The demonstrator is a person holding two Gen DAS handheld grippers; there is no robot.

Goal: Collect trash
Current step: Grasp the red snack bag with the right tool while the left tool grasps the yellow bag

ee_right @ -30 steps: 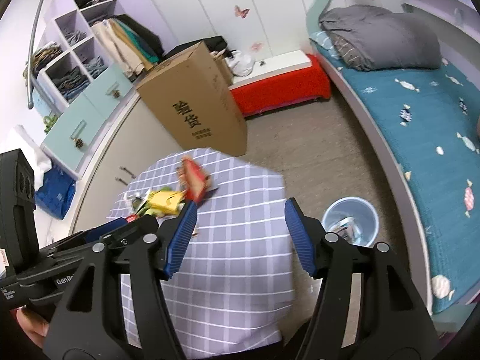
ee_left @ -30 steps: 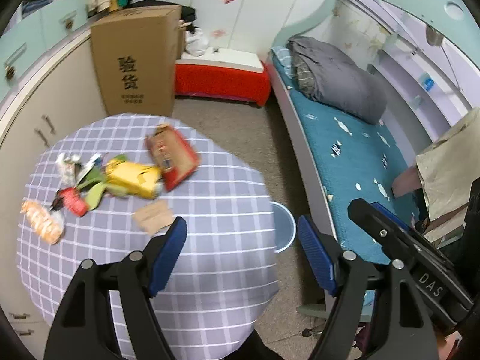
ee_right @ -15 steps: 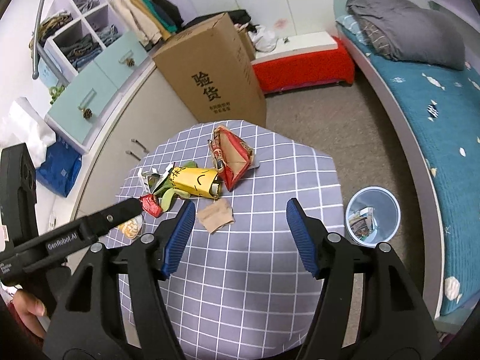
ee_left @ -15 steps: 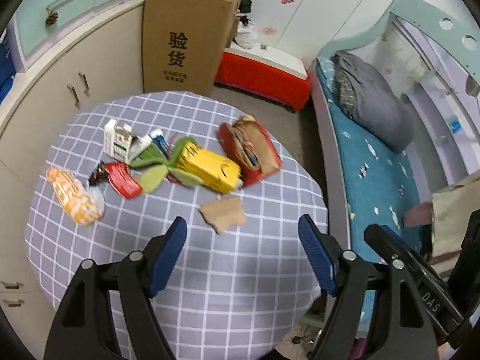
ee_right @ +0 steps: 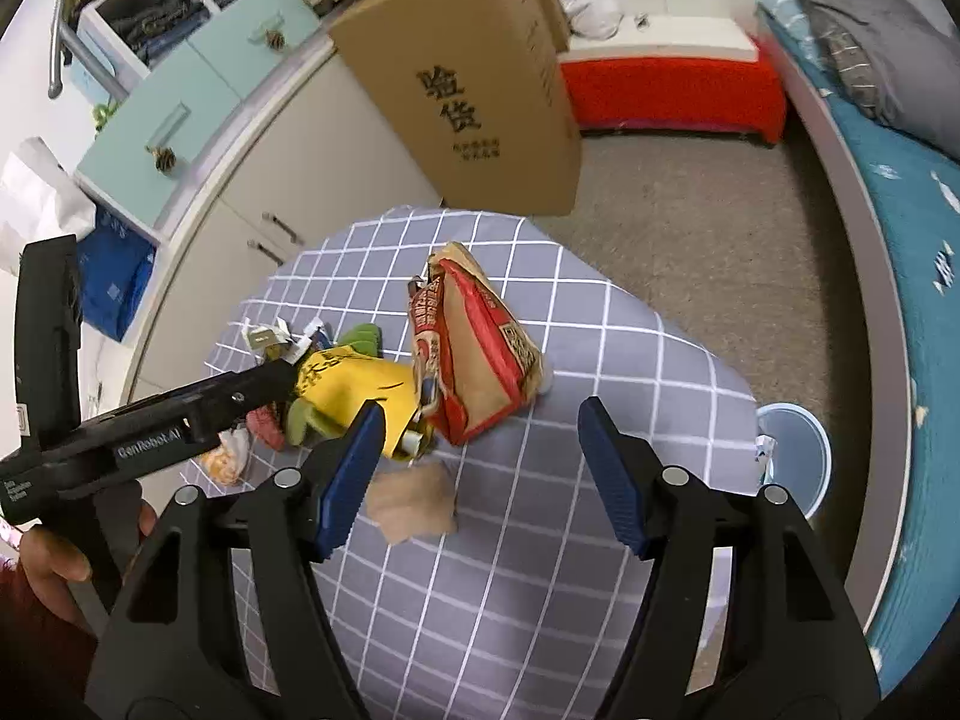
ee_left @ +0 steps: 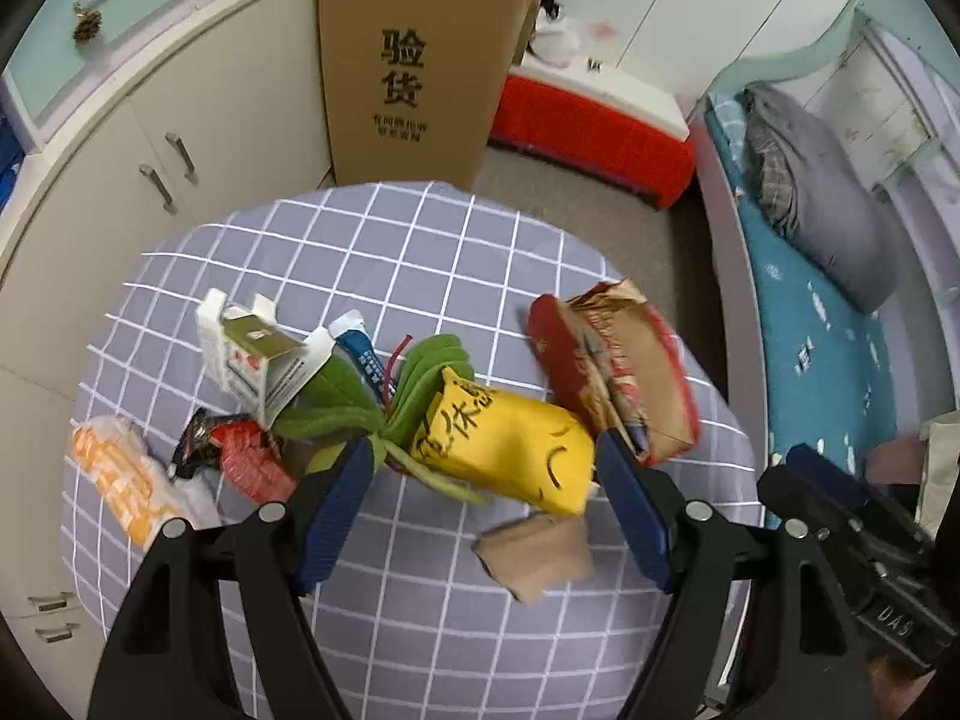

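Note:
Trash lies heaped on a round table with a grey checked cloth: a yellow packet, a red-and-brown bag, a brown cardboard scrap, a white carton, green wrappers, a red wrapper and an orange packet. My left gripper hangs open over the yellow packet, holding nothing. My right gripper is above the cloth just right of the scrap and below the bag. Its jaws are opening with nothing between them.
A pale blue bin with some litter stands on the floor right of the table. A tall cardboard box rises behind the table, with cream cupboards at left, a red bench and a bed at right.
Both grippers have come down and forward over the table, so the trash pile now sits close under the fingers. The right jaws stand a little wider.

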